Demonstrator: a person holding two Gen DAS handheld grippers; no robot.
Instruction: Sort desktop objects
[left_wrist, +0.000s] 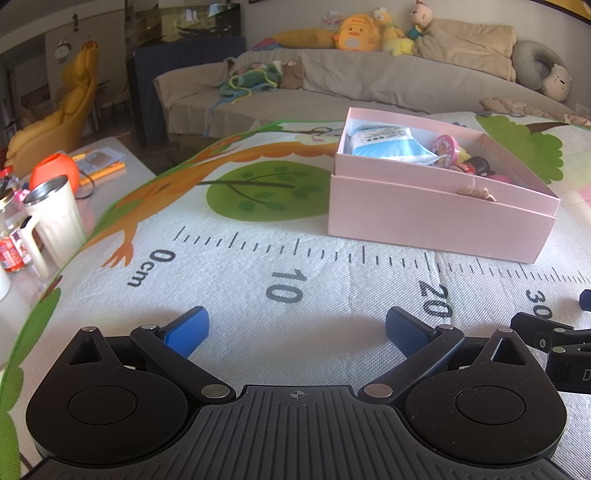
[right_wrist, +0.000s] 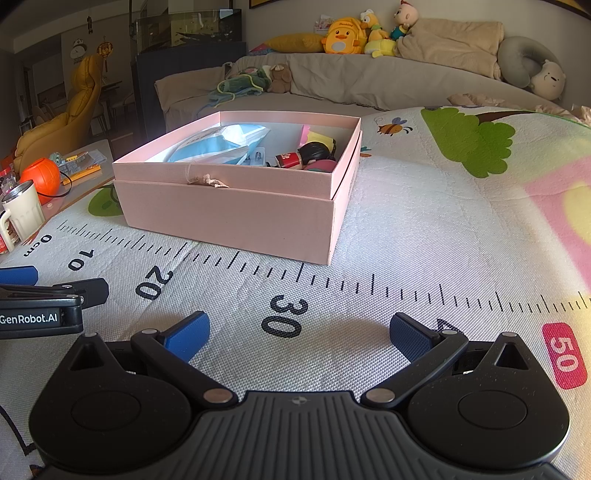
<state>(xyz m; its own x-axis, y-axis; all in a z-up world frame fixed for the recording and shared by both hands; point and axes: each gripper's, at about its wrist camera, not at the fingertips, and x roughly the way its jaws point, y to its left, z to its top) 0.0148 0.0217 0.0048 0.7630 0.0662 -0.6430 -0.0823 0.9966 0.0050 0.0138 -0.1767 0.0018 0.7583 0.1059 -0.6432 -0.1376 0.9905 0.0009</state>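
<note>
A pink box (left_wrist: 436, 218) stands on the play mat (left_wrist: 280, 206), also in the right wrist view (right_wrist: 229, 218). Inside it lie a blue and white packet (left_wrist: 391, 147), a pink round toy (left_wrist: 445, 147) and a small red and black figure (right_wrist: 306, 157). My left gripper (left_wrist: 297, 328) is open and empty, low over the mat near the box's front. My right gripper (right_wrist: 299, 332) is open and empty, also low over the mat in front of the box. The left gripper's side shows at the left edge of the right wrist view (right_wrist: 40, 310).
A side table at the left holds a cream mug (left_wrist: 55, 218), an orange ball (left_wrist: 55, 171), papers and small jars. A grey sofa (left_wrist: 332, 88) with plush toys runs behind the mat. A yellow chair (left_wrist: 66, 110) stands at far left.
</note>
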